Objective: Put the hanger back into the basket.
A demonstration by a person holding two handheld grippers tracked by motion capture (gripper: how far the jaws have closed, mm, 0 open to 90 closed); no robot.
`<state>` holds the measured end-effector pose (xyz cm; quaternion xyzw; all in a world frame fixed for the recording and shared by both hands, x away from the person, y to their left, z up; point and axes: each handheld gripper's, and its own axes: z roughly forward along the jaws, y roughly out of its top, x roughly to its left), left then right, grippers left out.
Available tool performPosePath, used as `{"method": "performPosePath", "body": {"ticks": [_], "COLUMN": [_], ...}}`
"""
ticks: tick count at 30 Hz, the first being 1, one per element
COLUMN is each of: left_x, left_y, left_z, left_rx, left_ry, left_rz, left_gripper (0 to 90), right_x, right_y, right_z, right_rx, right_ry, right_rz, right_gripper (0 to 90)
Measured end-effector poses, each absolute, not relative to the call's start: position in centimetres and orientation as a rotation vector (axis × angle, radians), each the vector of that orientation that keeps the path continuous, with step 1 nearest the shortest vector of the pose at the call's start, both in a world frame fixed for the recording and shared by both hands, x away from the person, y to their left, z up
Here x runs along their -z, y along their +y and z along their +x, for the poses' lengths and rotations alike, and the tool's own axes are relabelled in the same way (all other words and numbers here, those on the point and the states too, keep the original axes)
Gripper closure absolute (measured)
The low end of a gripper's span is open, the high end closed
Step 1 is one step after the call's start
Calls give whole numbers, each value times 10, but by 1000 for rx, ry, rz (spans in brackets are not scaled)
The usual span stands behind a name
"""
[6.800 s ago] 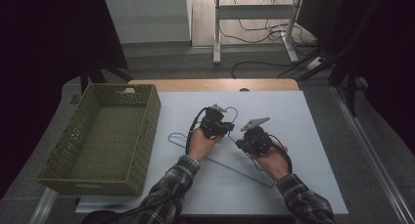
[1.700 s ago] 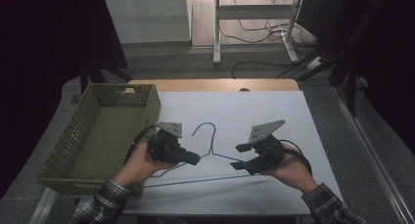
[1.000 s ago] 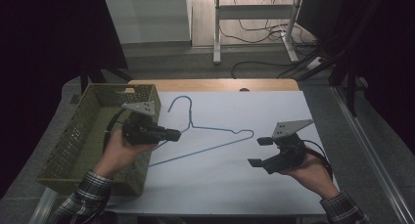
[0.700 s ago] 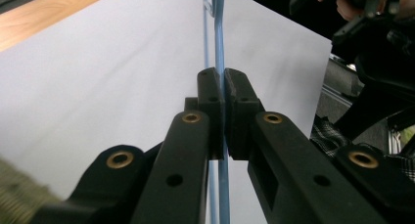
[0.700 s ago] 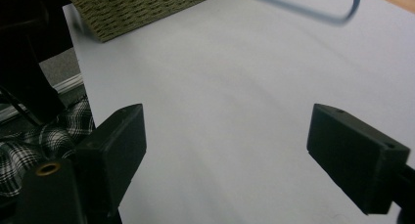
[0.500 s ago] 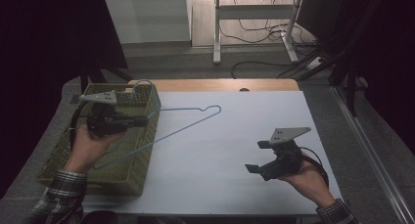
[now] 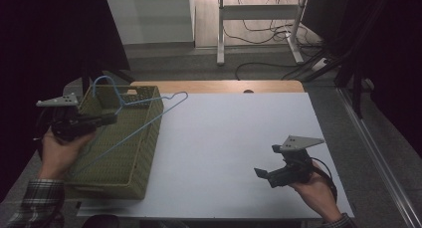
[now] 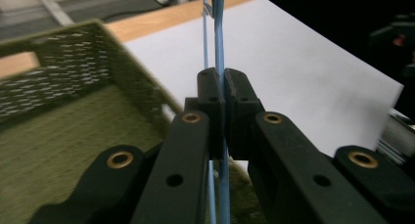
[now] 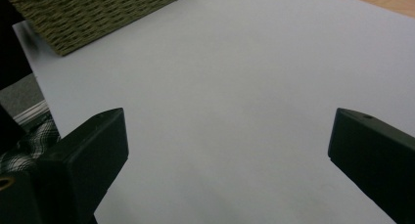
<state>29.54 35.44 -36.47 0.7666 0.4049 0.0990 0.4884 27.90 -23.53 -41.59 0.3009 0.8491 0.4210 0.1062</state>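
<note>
I take the woven green basket (image 7: 130,153) at the table's left end as my reference. My left gripper (image 7: 108,119) is held above the basket's left rim, its jaws clamped tight on the thin blue wire hanger (image 7: 133,129); in the left gripper view the wire (image 8: 219,53) runs straight up between the two pressed-together jaw pads (image 8: 210,94). The hanger is lifted clear and slants over the basket's open top, its hook end raised near the far left corner and another bend reaching past the basket's right rim over the white table surface (image 7: 234,138). My right gripper (image 7: 264,175) sits well to the right of the basket, low over the white surface near the front edge, jaws spread wide with nothing between them. In the right gripper view the basket's woven wall (image 9: 93,13) lies beyond the open jaws.
</note>
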Motion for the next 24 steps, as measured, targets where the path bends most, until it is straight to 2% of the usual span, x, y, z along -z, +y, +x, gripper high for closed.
{"method": "performPosePath", "body": {"ticks": [14, 24], "left_x": [373, 395], "left_y": [407, 418], "left_z": [278, 288], "left_rx": [-362, -385], "left_ry": [1118, 1191], "left_rz": [1774, 1728], "left_gripper": [873, 873], "right_x": [427, 431], "right_y": [-264, -264], "right_z": [273, 273], "right_rx": [-1247, -1236], "right_ry": [2447, 2462], "right_rz": [1001, 1006], "right_gripper": [11, 11]}}
